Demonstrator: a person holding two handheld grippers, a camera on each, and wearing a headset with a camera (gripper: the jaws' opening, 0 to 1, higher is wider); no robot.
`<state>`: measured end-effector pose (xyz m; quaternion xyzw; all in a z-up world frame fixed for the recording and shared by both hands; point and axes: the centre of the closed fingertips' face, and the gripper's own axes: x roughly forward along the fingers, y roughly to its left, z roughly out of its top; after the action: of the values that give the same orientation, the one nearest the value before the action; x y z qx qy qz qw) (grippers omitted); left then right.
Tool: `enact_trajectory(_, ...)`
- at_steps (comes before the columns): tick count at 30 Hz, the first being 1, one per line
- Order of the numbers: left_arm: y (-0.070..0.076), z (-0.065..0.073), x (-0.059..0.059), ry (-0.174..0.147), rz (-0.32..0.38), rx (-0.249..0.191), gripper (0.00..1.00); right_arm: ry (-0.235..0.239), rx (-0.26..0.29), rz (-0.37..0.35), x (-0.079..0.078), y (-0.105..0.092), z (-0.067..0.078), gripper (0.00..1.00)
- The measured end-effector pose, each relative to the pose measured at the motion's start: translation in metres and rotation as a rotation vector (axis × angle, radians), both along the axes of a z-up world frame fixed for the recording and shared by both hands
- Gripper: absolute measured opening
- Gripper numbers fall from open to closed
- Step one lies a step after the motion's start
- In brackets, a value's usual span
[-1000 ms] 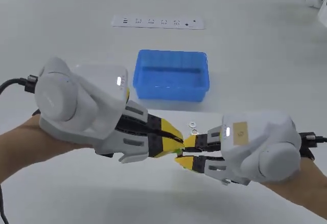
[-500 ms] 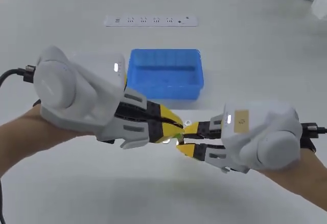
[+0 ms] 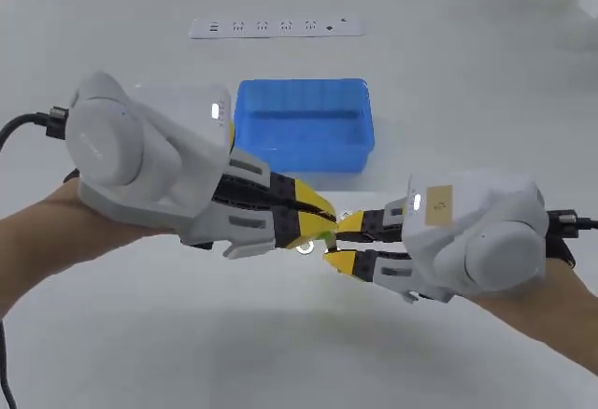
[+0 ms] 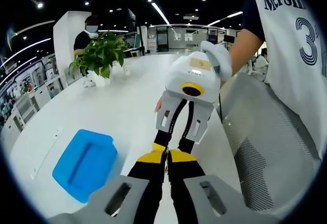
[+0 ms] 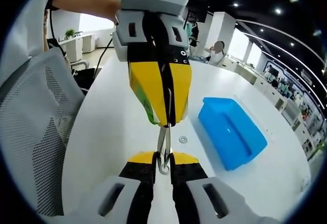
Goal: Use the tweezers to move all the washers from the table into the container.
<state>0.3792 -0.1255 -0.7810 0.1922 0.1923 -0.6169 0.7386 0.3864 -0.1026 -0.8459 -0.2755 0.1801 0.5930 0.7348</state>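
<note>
— Where is this?

— At a white table [image 3: 467,101] in a bright open office. In the head view a blue container [image 3: 304,124] sits at 12 o'clock from the two grippers, with a power strip [image 3: 276,26] beyond it.

— And the grippers?

— They meet tip to tip. The left gripper [image 3: 322,225] has its jaws closed on the tweezers [image 5: 162,144], which point toward the right gripper [image 3: 338,244]. That one's jaws stand a narrow gap apart with the tweezers' far end between them. Whether they press on it cannot be told.

— The washers?

— In the right gripper view one washer [image 5: 182,139] lies on the table near the tweezers, at 2 o'clock from their tip and not touching. The container is farther out at 3 o'clock.
</note>
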Motion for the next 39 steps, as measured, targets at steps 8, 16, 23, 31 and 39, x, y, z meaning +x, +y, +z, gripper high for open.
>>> enact_trajectory(8,-0.002,-0.006,0.003,0.019,-0.007,0.009,0.06,0.028,0.005,-0.013,0.002,0.000,-0.006,0.12)
enact_trajectory(16,-0.003,-0.008,0.006,0.024,-0.012,0.011,0.06,0.035,0.000,-0.018,0.003,-0.002,-0.008,0.12)
enact_trajectory(23,-0.003,-0.009,0.005,0.036,-0.018,0.018,0.06,0.033,-0.006,-0.016,0.003,-0.001,-0.010,0.12)
enact_trajectory(31,0.001,-0.010,0.006,0.054,-0.004,0.043,0.06,0.043,-0.008,-0.033,0.003,0.000,-0.010,0.12)
enact_trajectory(39,-0.003,-0.011,0.004,0.047,-0.019,0.062,0.06,0.048,-0.010,-0.028,0.002,-0.002,-0.010,0.12)
